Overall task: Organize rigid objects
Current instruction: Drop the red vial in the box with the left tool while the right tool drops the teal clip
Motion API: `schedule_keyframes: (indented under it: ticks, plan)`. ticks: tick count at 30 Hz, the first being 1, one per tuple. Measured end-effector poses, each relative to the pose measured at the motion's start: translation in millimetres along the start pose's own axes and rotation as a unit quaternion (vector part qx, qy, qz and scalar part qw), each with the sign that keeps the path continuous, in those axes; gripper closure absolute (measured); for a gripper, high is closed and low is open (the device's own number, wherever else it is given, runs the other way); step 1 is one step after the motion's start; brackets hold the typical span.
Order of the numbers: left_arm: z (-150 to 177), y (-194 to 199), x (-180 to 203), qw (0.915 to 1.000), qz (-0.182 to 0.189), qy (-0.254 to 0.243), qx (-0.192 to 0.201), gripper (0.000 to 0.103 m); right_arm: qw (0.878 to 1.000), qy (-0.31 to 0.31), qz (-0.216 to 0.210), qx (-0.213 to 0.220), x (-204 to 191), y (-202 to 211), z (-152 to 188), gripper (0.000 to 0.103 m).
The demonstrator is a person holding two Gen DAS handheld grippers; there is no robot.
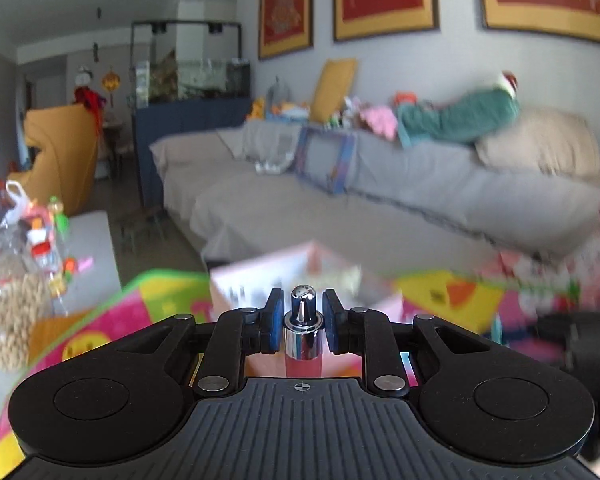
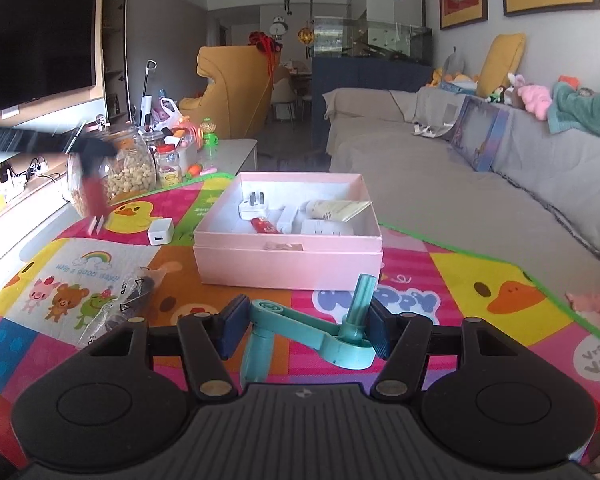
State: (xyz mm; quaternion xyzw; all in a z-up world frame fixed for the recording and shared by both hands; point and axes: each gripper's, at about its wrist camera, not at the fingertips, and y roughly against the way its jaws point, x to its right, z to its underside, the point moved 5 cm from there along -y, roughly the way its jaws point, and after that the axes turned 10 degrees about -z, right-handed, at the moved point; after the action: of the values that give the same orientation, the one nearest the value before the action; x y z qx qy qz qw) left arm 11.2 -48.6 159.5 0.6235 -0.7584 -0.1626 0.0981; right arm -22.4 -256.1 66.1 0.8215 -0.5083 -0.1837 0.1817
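My left gripper (image 1: 303,320) is shut on a small pink bottle with a chrome cap (image 1: 303,330), held up above the colourful play mat (image 1: 140,312). The right wrist view shows that gripper as a dark blur at the left (image 2: 90,152), the pink bottle (image 2: 95,196) hanging under it. My right gripper (image 2: 304,326) is shut on a teal plastic crank-shaped piece (image 2: 300,326), one pad on each of its ends, low over the mat (image 2: 480,280). Just ahead stands an open pink box (image 2: 288,258) holding a white plug, a red tube, a cream tube and white blocks.
A white charger cube (image 2: 161,232) lies on the mat left of the box. A clear plastic bag with dark pieces (image 2: 132,300) lies nearer. Snack jars (image 2: 134,168) and toys crowd the low table at the back left. A grey sofa (image 2: 440,184) runs along the right.
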Motion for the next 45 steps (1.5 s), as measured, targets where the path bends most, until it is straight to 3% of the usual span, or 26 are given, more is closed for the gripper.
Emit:
schedule_keyframes:
  ticks: [4,8,13,17,23,26,28,31,35,40,45]
  plan:
    - [-56,-48,-11,0.9963,0.016,0.076,0.039,0.079,1.000,0.002,0.006,0.007,2,-2,-4,0.042]
    - [-64,-80,-18,0.9933,0.003,0.111,0.032,0.079,1.000,-0.004,0.022,0.005,10,-5,-3,0.042]
    - [-9,-75,-40,0.9920,-0.002,0.125,-0.010,0.079,0.999,-0.021,0.032,-0.010,22,-17,-3,0.042]
    - [58,-65,-69,0.9827,-0.038,0.157,-0.090,0.079,0.999,-0.029,0.024,0.002,21,-32,-25,0.042]
    - [140,-42,-105,0.9624,-0.053,0.197,-0.180,0.079,0.998,-0.032,-0.024,0.053,17,-69,-112,0.041]
    - [156,-34,-120,0.9603,-0.084,0.189,-0.187,0.079,0.996,-0.057,-0.041,0.060,20,-83,-155,0.028]
    - [163,-30,-133,0.9581,-0.109,0.189,-0.186,0.079,0.995,-0.056,-0.026,0.073,16,-83,-166,0.028]
    - [169,-30,-148,0.9513,-0.115,0.215,-0.189,0.079,0.997,-0.031,-0.011,0.072,0,-85,-150,0.026]
    - [164,-43,-153,0.9505,-0.118,0.220,-0.185,0.079,1.000,0.014,-0.012,0.012,-30,-98,-94,0.026]
    - [139,-67,-154,0.9536,-0.129,0.219,-0.161,0.079,0.995,0.050,-0.049,-0.068,-67,-106,-29,0.026]
    - [128,-78,-151,0.9551,-0.127,0.221,-0.151,0.079,0.986,0.103,-0.093,-0.093,-106,-108,-5,0.026]
